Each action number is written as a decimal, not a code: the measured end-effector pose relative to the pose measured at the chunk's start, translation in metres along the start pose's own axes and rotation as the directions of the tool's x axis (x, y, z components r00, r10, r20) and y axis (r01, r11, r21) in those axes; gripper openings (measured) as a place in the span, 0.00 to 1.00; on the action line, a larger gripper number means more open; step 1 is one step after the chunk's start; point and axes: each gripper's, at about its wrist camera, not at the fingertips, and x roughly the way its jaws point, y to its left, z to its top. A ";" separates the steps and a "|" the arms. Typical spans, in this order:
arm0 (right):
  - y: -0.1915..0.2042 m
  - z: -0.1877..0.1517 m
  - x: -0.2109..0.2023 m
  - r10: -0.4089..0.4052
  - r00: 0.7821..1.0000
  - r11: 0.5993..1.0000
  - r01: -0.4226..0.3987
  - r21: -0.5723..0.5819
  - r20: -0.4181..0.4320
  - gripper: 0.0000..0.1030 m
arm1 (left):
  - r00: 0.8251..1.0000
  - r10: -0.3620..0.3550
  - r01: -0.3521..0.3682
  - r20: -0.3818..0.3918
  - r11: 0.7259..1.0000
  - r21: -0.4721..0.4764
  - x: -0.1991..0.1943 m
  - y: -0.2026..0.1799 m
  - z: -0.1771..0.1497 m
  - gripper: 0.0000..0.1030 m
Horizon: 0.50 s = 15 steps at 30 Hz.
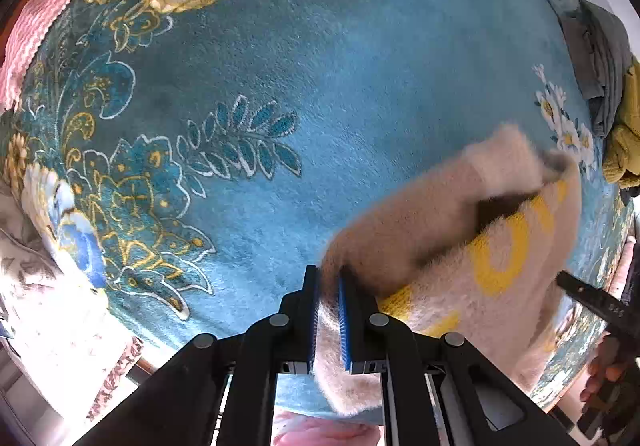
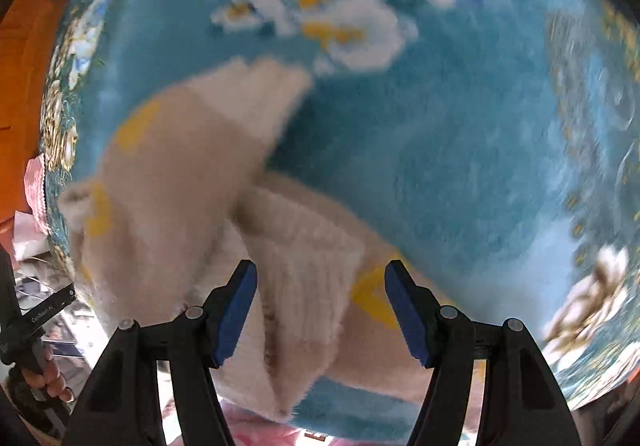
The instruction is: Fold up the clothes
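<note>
Sweater (image 1: 460, 246) fuzzy cream knit (yellow print); blanket (image 1: 320, 66) plush teal fleece; fingers (image 2: 236, 310) matt blue rubber

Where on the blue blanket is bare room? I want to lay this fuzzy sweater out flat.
The widest bare stretch of the blanket lies beyond the cream sweater, between the leaf print at left and the small white daisies at right. It is crowded at the right edge, where grey clothes and a mustard garment are piled.
</note>
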 end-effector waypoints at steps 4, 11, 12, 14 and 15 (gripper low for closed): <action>-0.005 -0.001 0.015 0.103 0.994 0.990 -0.098 0.097 -0.040 0.59 | 1.000 -0.019 0.019 -0.008 0.999 -0.032 0.000 0.002 -0.001 0.12; -0.002 0.000 0.010 0.266 0.964 0.935 -0.262 0.239 0.016 0.09 | 0.996 -0.048 0.045 0.078 0.998 0.033 -0.032 -0.023 -0.009 0.08; -0.003 0.000 0.003 0.285 0.957 0.925 -0.287 0.250 0.044 0.09 | 0.993 -0.063 0.059 0.100 0.997 0.041 -0.040 -0.027 -0.011 0.08; -0.005 -0.002 -0.016 0.328 0.938 0.903 -0.345 0.257 0.110 0.08 | 0.982 -0.115 0.105 0.152 0.992 0.072 -0.064 -0.038 -0.012 0.07; -0.006 -0.004 -0.027 0.347 0.927 0.893 -0.373 0.251 0.143 0.08 | 0.974 -0.144 0.130 0.177 0.987 0.090 -0.076 -0.044 -0.012 0.07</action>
